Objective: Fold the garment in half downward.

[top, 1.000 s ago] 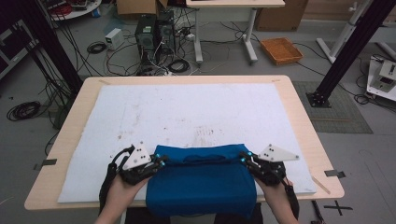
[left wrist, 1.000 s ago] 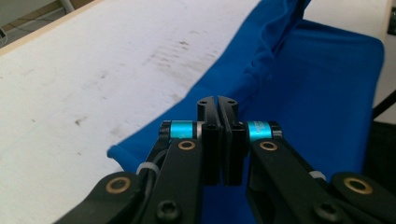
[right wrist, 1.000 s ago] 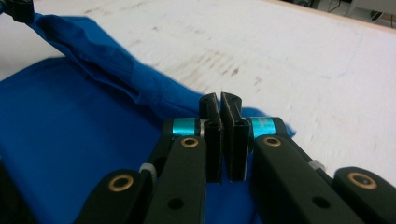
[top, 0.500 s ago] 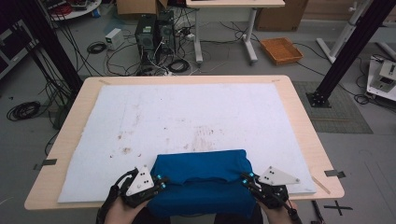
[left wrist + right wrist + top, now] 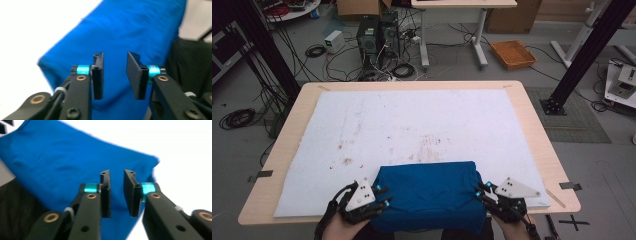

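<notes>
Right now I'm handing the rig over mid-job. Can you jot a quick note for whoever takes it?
Left gripper: open, empty, at the blue cloth's left edge.
Right gripper: open, empty, at its right edge.
Cloth lies folded at the near edge of the white mat, its near side hanging over the table edge.
Done: a fold is in and the cloth is let go.
Left: probably another fold or smoothing; I can't tell which.

Grey floor (image 5: 257, 65) strewn with cables (image 5: 237, 118), computer towers (image 5: 374, 35), an orange tray (image 5: 513, 54).
</notes>
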